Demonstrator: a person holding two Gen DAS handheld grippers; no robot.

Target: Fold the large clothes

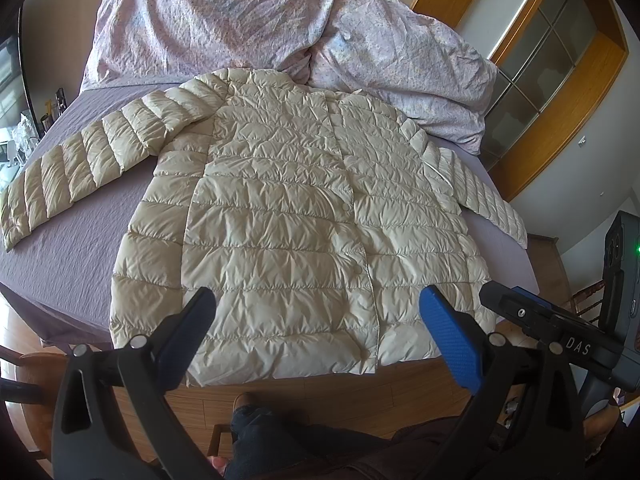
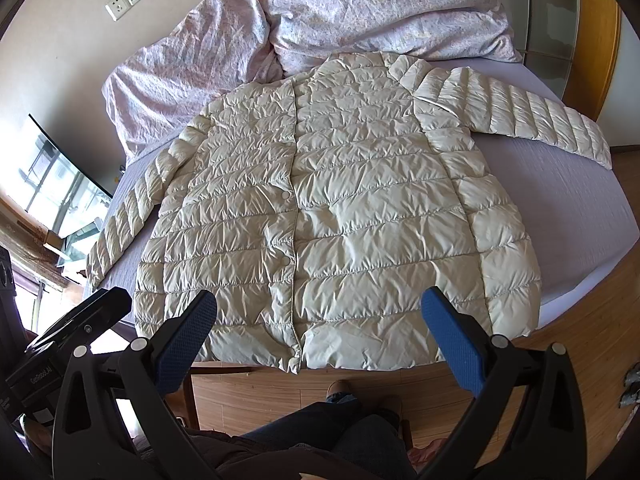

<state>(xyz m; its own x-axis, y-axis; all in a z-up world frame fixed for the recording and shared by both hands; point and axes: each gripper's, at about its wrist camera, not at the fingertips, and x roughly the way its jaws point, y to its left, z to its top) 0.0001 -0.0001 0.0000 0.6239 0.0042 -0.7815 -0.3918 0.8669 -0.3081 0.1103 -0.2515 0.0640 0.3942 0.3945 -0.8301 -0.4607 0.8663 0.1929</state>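
A cream quilted puffer jacket [image 1: 288, 208] [image 2: 344, 208] lies flat and front side up on the bed, snapped shut, hem toward me. Its left sleeve [image 1: 80, 164] stretches out to the left, and its right sleeve [image 2: 520, 116] reaches toward the bed's right edge. My left gripper [image 1: 318, 308] hovers open above the hem with nothing between its fingers. My right gripper [image 2: 320, 312] is also open and empty, held over the hem. The right gripper's body [image 1: 560, 332] shows at the right of the left wrist view.
The bed has a lavender sheet [image 1: 88, 216] [image 2: 592, 200]. A crumpled floral duvet [image 1: 256, 20] [image 2: 360, 4] is piled at the head behind the jacket's collar. Wooden floor [image 2: 580, 344] and the person's legs in dark trousers [image 2: 320, 432] lie below the hem. A wooden-framed glass door [image 1: 560, 64] stands right.
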